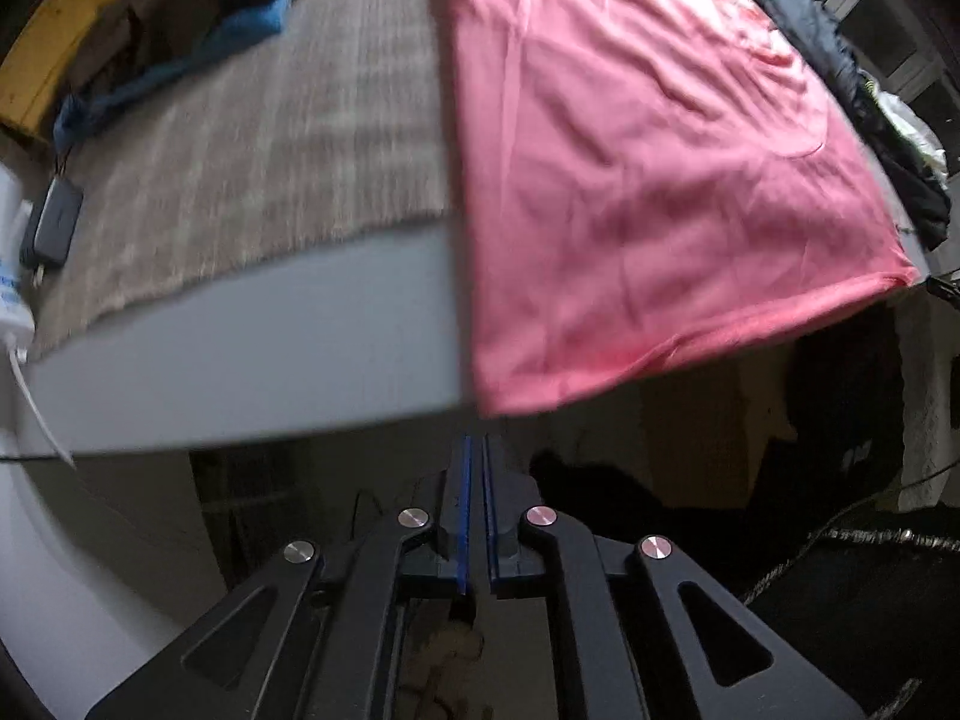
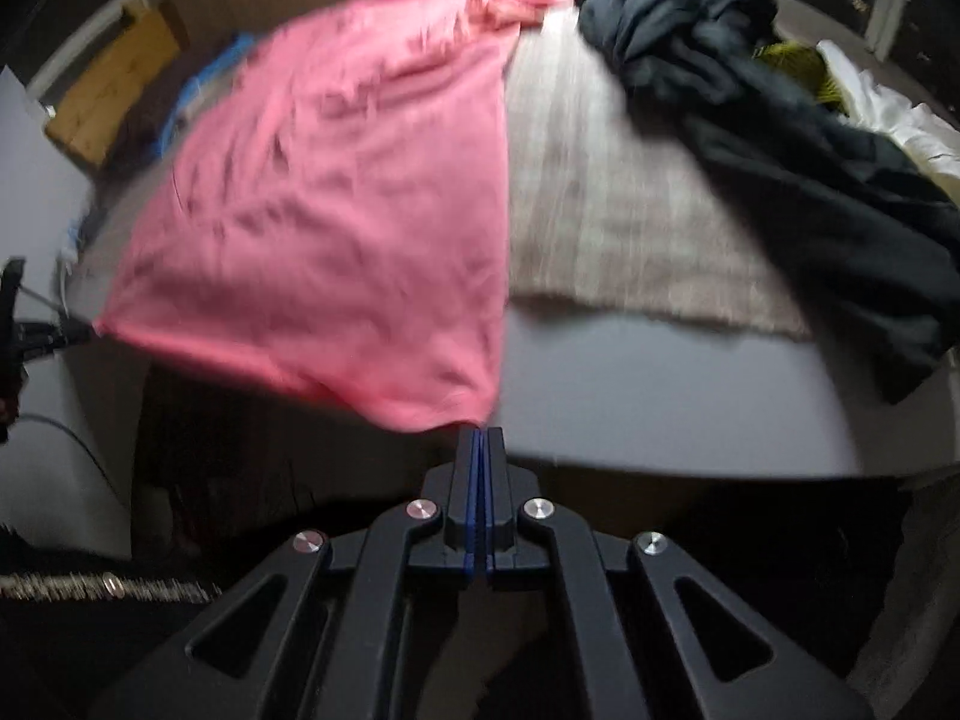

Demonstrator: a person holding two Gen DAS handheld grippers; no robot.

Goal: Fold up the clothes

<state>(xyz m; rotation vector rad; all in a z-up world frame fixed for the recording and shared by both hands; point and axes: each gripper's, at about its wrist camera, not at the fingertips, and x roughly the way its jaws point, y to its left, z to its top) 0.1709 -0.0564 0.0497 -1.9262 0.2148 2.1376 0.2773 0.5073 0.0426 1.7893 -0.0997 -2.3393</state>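
Note:
A pink T-shirt [image 1: 648, 168] lies spread over the bed, its hem hanging past the near edge. My left gripper [image 1: 477, 438] is shut on the hem's left corner. My right gripper [image 2: 480, 432] is shut on the hem's right corner; the pink T-shirt [image 2: 336, 210] stretches away from it to the upper left. In the right wrist view the left gripper's tip [image 2: 36, 330] shows at the shirt's far corner. The shirt's collar end is bunched at the far side of the bed.
A beige woven blanket [image 1: 270, 138] covers the grey mattress [image 1: 270, 348]. A pile of dark clothes [image 2: 780, 120] with yellow and white items lies at the right. A blue garment [image 1: 198, 54], a dark power bank [image 1: 54, 228] and a wooden board [image 1: 60, 48] sit at the left.

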